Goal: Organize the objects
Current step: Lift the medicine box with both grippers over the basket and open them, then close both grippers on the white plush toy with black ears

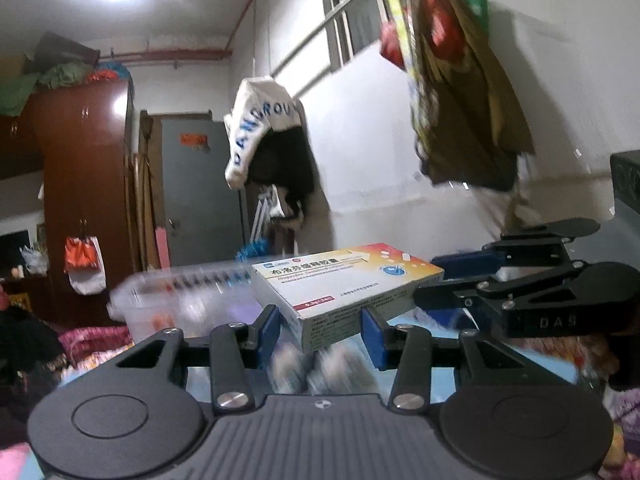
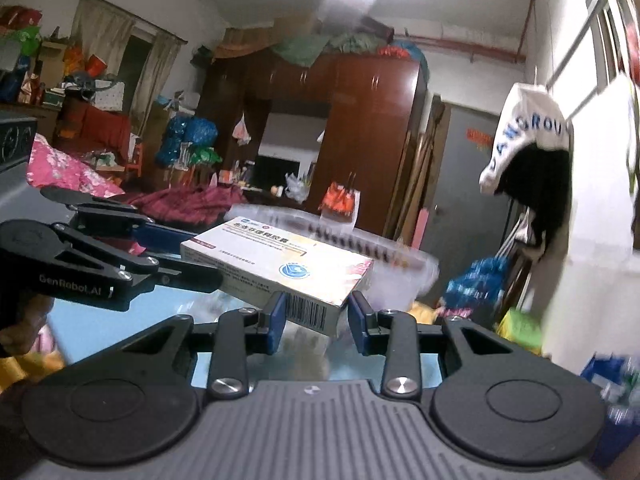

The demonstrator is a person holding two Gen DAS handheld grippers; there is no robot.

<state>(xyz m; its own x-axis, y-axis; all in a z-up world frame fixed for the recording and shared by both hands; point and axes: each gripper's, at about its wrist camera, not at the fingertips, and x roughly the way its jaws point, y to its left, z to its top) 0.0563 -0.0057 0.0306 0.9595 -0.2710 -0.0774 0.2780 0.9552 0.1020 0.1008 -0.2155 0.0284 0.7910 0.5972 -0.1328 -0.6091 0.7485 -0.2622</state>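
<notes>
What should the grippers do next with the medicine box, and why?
Probably one gripper lets go. The medicine box is in the air, pinched by both the left gripper and the right gripper. Then the other could carry it to the clear bin just behind.

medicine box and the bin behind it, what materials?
Medicine box: looks like printed paperboard with a slight sheen; crisp folded edges and a barcode on the end flap. Bin: probably clear plastic, since its contents show through, though motion blur leaves it uncertain.
</notes>
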